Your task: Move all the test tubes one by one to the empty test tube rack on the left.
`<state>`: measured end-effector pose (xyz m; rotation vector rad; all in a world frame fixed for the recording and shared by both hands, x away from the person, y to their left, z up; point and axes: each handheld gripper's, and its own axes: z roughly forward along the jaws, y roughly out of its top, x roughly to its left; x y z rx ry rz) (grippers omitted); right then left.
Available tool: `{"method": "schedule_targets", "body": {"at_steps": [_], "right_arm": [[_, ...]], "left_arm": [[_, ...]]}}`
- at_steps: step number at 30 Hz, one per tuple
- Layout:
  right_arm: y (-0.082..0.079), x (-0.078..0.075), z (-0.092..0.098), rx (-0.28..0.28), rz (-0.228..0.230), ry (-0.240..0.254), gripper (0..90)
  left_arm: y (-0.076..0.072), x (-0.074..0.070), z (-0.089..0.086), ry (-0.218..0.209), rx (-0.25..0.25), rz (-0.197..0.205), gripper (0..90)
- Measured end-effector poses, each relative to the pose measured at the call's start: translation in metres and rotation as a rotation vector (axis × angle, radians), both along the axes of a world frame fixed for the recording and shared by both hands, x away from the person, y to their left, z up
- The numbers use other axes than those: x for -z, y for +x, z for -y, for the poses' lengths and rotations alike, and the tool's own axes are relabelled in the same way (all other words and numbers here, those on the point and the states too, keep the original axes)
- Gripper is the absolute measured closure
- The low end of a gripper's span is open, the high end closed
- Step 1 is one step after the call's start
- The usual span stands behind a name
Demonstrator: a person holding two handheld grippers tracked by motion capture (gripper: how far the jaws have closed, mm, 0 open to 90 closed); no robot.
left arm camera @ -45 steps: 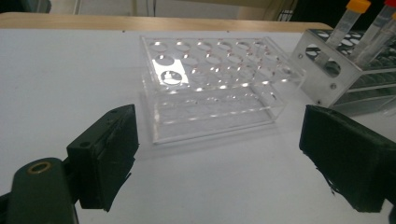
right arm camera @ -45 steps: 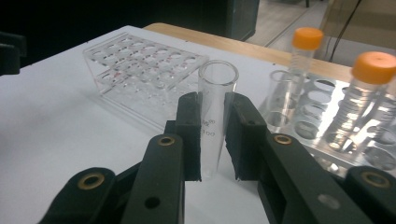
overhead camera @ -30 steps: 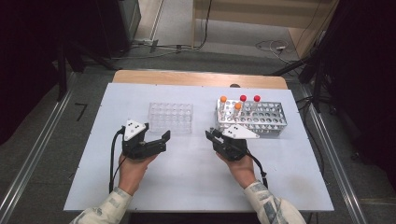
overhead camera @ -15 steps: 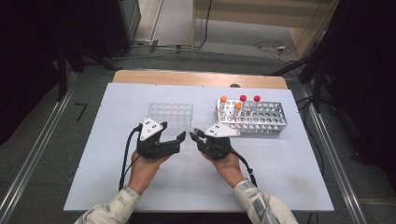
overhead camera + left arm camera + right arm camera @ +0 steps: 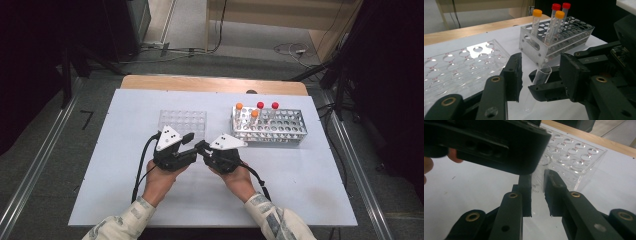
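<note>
White worktop [image 5: 125, 200] is noted. Above it, a clear tube [image 5: 541, 76] is clamped in the right hand-held gripper [image 5: 204, 148]. The left hand-held gripper [image 5: 191, 145] has just been closing around the tube, pads not yet touching.

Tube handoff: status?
Right tongs shut on open glass tube. Left tongs closing around tube, pads not touching. Nothing in the way.

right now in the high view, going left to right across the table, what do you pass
left tool → right tool, shut on an uncapped clear tube → metal rack with capped tubes. The clear tray sits behind both tools.
</note>
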<state>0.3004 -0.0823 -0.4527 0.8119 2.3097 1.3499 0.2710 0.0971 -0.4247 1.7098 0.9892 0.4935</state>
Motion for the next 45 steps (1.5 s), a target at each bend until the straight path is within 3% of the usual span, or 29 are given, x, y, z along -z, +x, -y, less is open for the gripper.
{"method": "schedule_targets", "body": {"at_steps": [22,45], "right_arm": [[-0.0025,-0.0033,0.0012,-0.010,0.021,0.015,73.8],[-0.0027,-0.0021,0.0013,-0.012,0.013,0.017,73.3]], "left_arm": [[0.0048,0.0049,0.0061,0.013,0.030,-0.009,72.7],[0.0048,0.0056,0.0048,0.010,0.014,-0.007,76.7]]}}
